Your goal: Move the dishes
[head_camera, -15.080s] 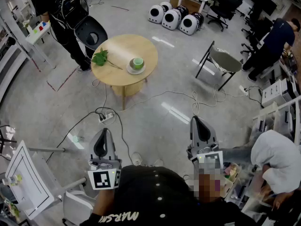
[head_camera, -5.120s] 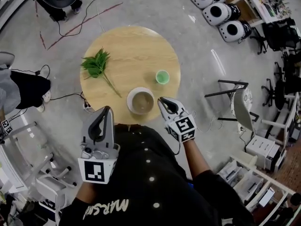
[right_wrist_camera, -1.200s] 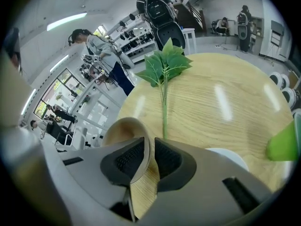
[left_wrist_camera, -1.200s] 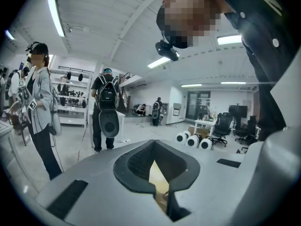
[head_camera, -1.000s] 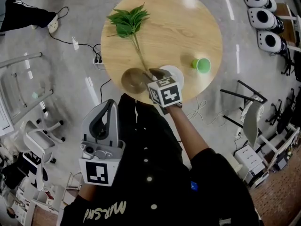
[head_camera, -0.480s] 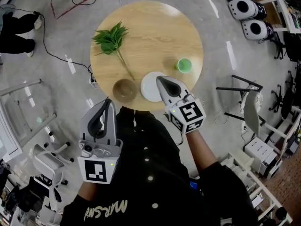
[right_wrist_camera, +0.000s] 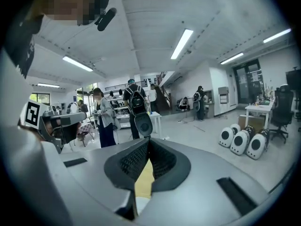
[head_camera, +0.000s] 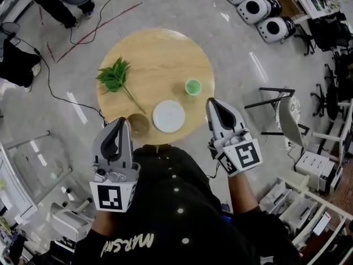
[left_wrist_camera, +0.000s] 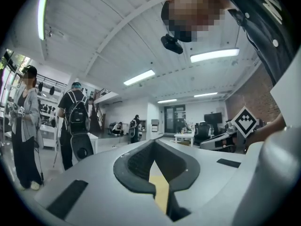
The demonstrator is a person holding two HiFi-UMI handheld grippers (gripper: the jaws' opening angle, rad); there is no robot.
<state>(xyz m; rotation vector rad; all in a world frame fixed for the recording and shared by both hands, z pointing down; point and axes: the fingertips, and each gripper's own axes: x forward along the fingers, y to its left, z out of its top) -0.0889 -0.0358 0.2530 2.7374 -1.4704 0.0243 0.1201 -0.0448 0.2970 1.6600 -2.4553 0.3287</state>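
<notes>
Both grippers hang near the closest edge of the bench [head_camera: 165, 48], and neither carries a dish. The left gripper [head_camera: 119, 127] has its jaws together with nothing between them. The right gripper [head_camera: 214, 106] is also closed and empty. The plate [head_camera: 169, 116] lies on the bench between the two grippers, a little ahead of their tips and below them. The bowl [head_camera: 138, 125] stands just ahead of the left gripper, just beside the plate. The cup [head_camera: 193, 86] is further ahead, to the left of the right gripper. I judge that the dishes are spread singly so that each can be taken by its rim. The grippers seem to be held high to keep clear of them.
</notes>
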